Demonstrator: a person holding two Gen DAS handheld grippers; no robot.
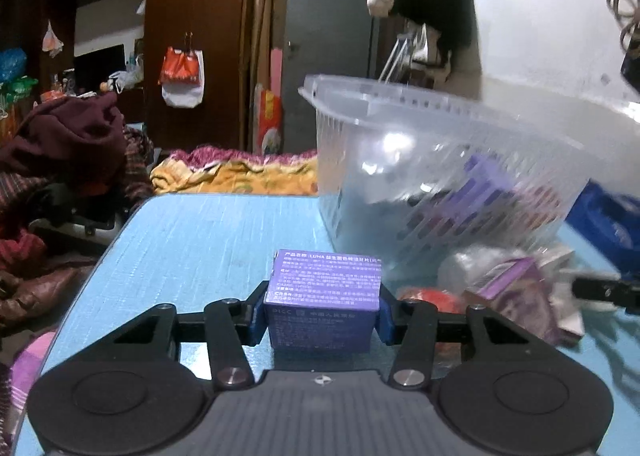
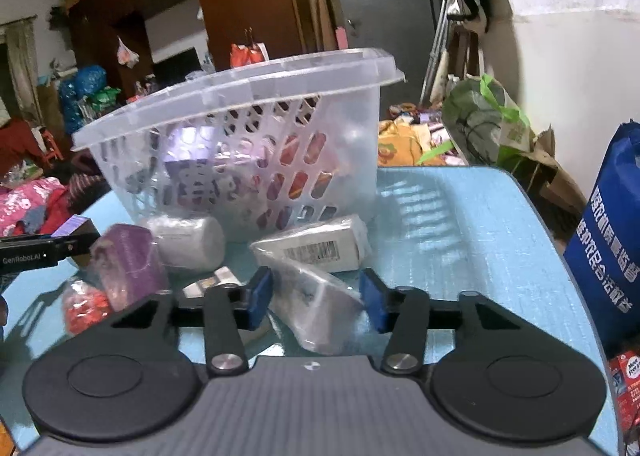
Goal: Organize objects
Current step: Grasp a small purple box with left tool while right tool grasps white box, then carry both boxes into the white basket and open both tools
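We note the left gripper clamped on a purple box, its blue pads pressing both sides, low over the blue table. The right gripper pinches a clear plastic packet. The clear basket stands just behind, with wrapped items beside it.

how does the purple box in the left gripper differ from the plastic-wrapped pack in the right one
The purple box is rigid, square-edged and printed; the wrapped pack is soft, crinkled, clear-filmed. The box sits square between the pads; the pack lies slanted. Each is clamped in a hand-held gripper, left and right.
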